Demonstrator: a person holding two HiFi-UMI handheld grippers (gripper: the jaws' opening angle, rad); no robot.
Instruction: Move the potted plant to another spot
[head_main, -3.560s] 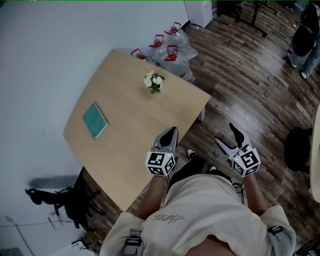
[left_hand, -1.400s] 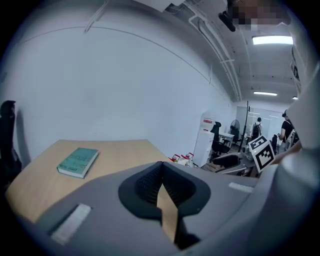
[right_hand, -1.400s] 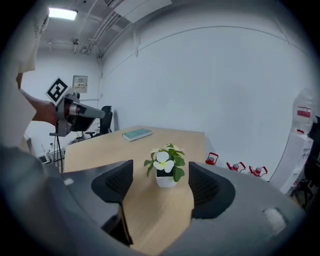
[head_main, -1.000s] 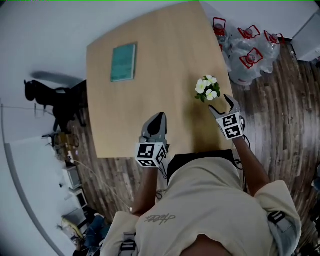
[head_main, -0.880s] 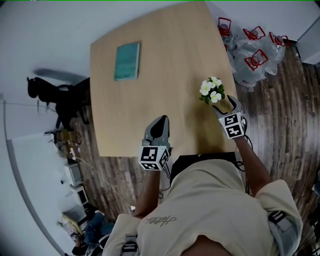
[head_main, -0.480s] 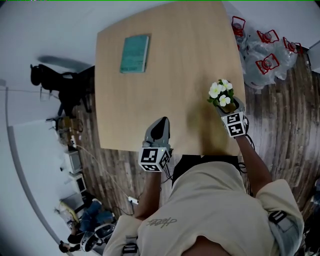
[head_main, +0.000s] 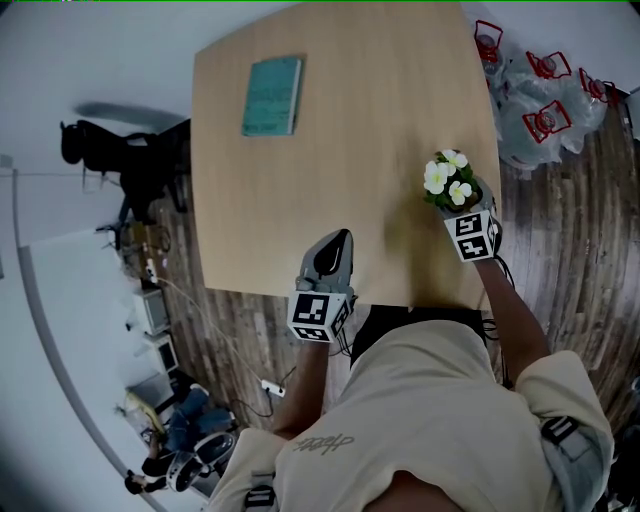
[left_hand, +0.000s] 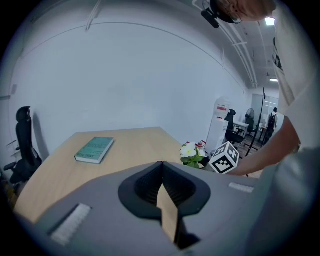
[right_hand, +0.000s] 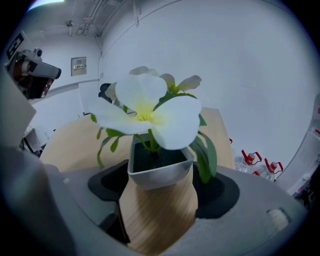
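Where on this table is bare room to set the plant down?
Bare wood fills the table between the teal book and the potted plant, plus its far right corner. Crowded around the plant, at the right edge.

One table (head_main: 350, 150), one potted plant (head_main: 448, 181), one teal book (head_main: 272, 95), one office chair (head_main: 135, 165).

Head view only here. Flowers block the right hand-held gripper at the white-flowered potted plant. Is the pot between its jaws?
Observer: Yes. The plant's small grey square pot stands on the light wooden table, between the jaws of the right hand-held gripper. They have just been opening and are not squeezing it.
Operator: Left hand-held gripper carrying anything?
Observer: No. The left hand-held gripper is shut with nothing in it.
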